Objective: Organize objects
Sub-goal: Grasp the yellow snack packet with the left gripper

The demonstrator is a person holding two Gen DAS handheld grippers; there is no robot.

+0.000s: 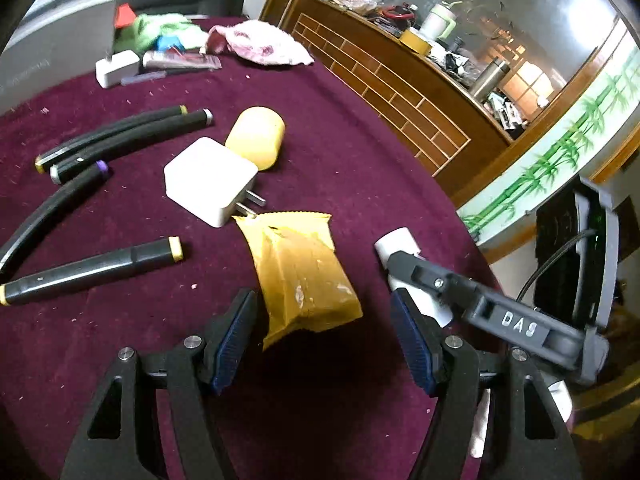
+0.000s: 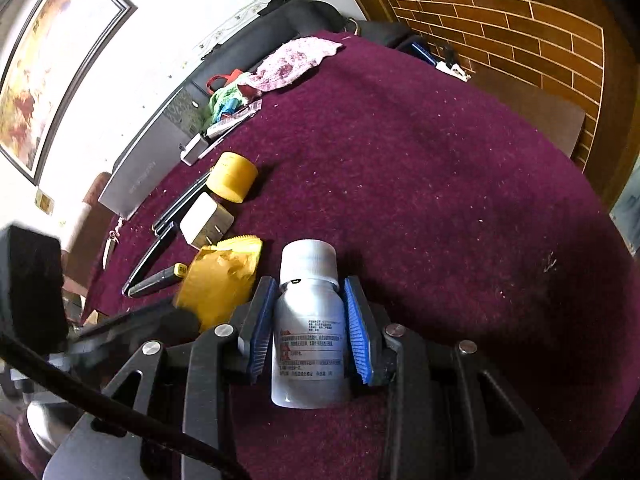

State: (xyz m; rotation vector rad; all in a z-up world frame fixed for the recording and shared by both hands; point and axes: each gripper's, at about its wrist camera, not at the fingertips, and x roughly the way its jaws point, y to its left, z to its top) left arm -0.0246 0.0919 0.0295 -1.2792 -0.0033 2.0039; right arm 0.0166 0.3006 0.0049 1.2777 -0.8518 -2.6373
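Observation:
My right gripper [image 2: 310, 324] is shut on a white pill bottle [image 2: 309, 332], which lies along the fingers just over the maroon tablecloth [image 2: 440, 200]; its cap [image 1: 394, 242] shows in the left wrist view. My left gripper [image 1: 324, 340] is open, its blue pads either side of the near end of a yellow snack packet [image 1: 302, 276], also in the right wrist view [image 2: 220, 280]. Beyond lie a white charger [image 1: 210, 180], a yellow cap-like container [image 1: 256, 140] and several black markers [image 1: 92, 268].
At the table's far side sit another white charger [image 1: 116, 68], a tube, green and pink cloths [image 1: 260, 42] and a grey laptop [image 2: 148, 168]. A wooden brick-patterned counter [image 1: 400, 92] stands right of the table edge.

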